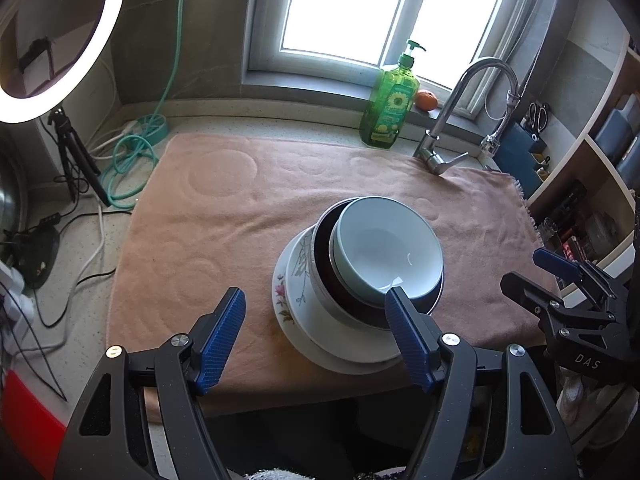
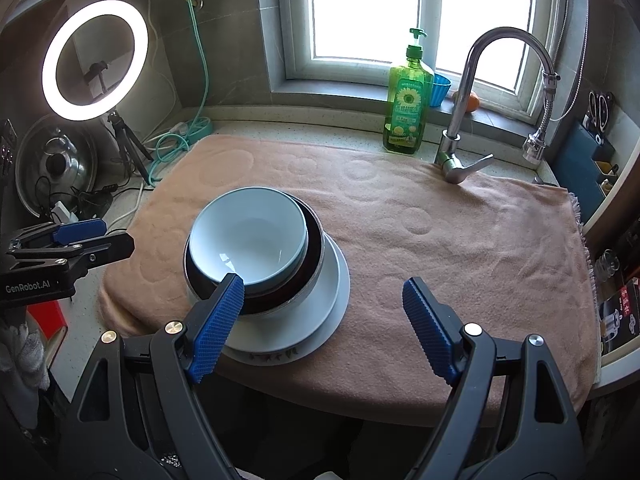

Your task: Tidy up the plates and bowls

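**Both grippers empty, dishes stacked on the towel**

Your left gripper (image 1: 316, 300) has its blue fingers (image 1: 222, 340) spread apart with nothing between them; it hangs over the near edge of the pink towel (image 1: 224, 216), and its right-hand finger overlaps the stack's near rim in the view, though contact cannot be told. Your right gripper (image 2: 324, 292) likewise has its fingers (image 2: 218, 326) spread wide and holds nothing, with bare towel showing in the gap; its left-hand finger sits in front of the stack's rim.

Between the two grippers stands the stack: a pale blue bowl (image 1: 386, 250) nested off-centre in a dark bowl (image 1: 324, 256), both resting on a white plate (image 1: 320, 332), which seems to lie on a flowered plate (image 1: 286, 280). The stack sits on the towel, toward its near side.

Further back on the bench (image 1: 224, 122) you have a green soap bottle (image 1: 388, 108) just beside the tap (image 1: 472, 108), under the window (image 1: 340, 4). A ring light (image 2: 94, 54) glows at the left.
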Available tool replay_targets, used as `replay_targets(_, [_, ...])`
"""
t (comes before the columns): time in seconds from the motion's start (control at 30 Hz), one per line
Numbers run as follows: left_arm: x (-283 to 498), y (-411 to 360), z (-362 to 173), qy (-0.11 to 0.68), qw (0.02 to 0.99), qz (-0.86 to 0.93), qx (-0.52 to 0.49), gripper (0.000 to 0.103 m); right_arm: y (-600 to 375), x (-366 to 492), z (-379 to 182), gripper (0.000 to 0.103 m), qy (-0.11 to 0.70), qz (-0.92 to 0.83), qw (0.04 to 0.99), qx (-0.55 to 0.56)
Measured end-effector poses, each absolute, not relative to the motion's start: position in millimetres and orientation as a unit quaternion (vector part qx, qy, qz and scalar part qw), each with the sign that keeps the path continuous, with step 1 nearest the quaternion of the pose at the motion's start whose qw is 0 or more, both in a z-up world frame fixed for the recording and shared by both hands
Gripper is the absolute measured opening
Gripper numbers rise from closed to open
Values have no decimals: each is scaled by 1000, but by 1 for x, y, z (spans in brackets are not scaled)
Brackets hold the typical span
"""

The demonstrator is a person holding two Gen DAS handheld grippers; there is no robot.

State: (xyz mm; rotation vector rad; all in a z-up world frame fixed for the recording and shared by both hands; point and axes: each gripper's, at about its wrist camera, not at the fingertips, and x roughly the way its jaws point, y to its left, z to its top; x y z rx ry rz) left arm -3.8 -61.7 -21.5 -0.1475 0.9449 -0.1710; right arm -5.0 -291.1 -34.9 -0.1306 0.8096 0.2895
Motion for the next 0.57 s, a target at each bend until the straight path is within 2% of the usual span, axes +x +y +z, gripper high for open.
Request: replay_targets(0.57, [3,-61,-23,450,888,-65,-67,72,-293,1,-43,84,397,140,905,-66])
